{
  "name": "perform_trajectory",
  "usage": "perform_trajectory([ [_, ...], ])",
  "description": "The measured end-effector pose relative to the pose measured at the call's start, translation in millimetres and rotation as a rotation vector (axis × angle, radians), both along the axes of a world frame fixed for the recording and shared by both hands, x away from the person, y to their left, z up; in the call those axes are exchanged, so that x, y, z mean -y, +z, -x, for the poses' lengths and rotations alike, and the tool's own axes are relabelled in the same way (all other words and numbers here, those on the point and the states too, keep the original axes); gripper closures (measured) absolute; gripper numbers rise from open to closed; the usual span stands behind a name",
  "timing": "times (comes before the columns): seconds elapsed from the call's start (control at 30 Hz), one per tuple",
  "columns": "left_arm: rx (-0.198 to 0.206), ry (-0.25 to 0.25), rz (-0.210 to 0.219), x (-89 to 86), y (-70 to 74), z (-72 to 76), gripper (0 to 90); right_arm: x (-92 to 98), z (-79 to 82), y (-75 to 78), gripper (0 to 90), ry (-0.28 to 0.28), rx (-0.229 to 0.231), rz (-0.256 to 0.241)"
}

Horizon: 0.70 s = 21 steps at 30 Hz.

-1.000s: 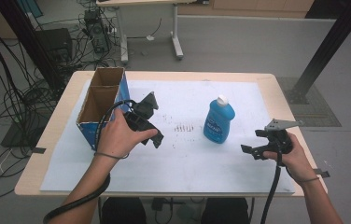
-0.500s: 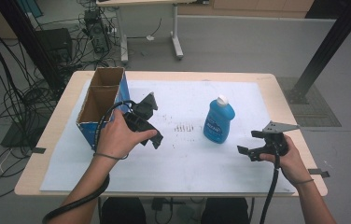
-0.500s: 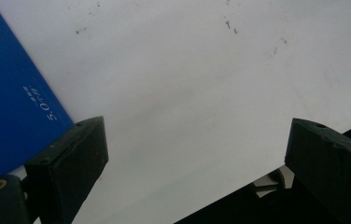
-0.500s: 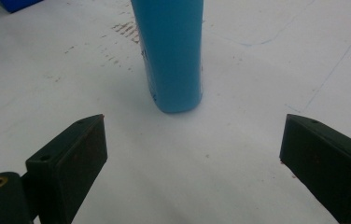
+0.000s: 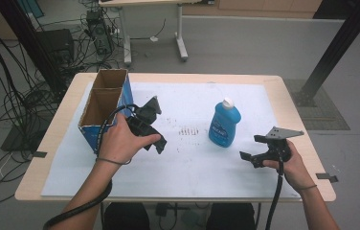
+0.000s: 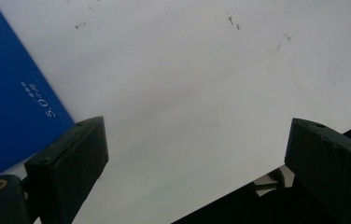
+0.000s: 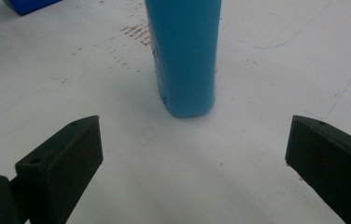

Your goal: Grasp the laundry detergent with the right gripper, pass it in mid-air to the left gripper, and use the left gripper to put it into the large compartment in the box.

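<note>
Right gripper: jaws spread wide, nothing between them. Held low over the sheet, at 4 o'clock from the bottle and near it, not touching. In the right gripper view, bottle upright at 12 o'clock ahead of the gripper, centred on the gap between the jaws, base resting on the sheet.

Left gripper: jaws spread wide, nothing between them. Held just beside the box, at 3 o'clock from it, jaw tips pointed down at the sheet. In the left gripper view, blue wall of the box at 9 o'clock of the gripper, close by the near jaw; contact cannot be told.

Bottle: blue, white cap, upright at centre-right of the table, well apart from the box at 9 o'clock.

Box: open top, two compartments, at the table's 9 o'clock edge.
</note>
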<state>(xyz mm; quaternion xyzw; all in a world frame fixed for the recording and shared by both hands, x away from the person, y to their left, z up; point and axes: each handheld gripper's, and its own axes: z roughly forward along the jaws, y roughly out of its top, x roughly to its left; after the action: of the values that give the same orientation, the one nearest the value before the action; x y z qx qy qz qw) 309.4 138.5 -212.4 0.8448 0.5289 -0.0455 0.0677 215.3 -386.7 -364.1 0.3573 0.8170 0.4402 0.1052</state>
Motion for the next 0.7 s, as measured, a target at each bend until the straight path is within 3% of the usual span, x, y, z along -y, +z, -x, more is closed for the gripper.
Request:
perform_trajectory([
  [0.7,-0.004,0.004,0.006,-1.8,-1.4,2.1,6.5,-3.3,0.7,-13.3,2.2,-0.005,0.043,-0.035],
])
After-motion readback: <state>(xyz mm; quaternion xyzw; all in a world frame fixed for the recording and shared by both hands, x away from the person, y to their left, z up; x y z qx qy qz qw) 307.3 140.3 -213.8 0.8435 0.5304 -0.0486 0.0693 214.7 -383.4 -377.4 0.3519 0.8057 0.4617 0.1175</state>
